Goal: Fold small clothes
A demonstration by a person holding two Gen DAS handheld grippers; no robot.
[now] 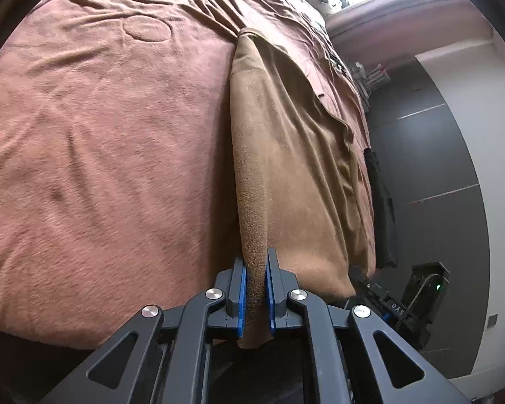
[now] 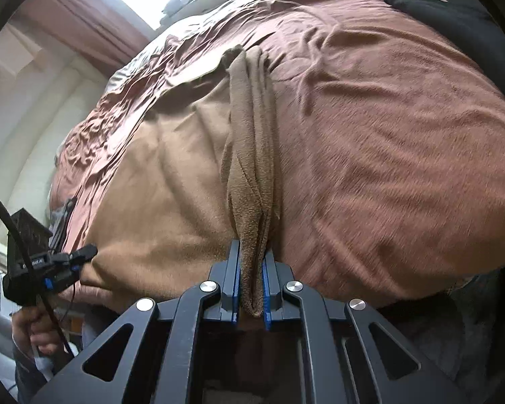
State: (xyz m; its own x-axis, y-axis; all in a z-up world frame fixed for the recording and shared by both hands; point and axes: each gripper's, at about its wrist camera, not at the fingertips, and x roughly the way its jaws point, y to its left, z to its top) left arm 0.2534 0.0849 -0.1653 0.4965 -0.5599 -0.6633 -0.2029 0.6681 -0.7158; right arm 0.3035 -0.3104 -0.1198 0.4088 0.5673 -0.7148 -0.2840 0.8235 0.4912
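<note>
Tan garment [image 1: 296,168] on pink-blanketed bed [image 1: 111,128]

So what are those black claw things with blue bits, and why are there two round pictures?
Those are not robot arms. A person holds one grabbing tool in each hand, and each tool carries a small camera looking along its two fingers. That is why the pictures look round and bendy.

One picture comes from the left tool, the other from the right tool. In the right picture you can also see the left tool from the side, with the person's hand under it.

A pinkish-brown blanket covers a bed. On it lies a tan fleece garment. Both tools are shut on its near edge, the cloth squeezed between the blue pads. A black garment lies farther away.
</note>
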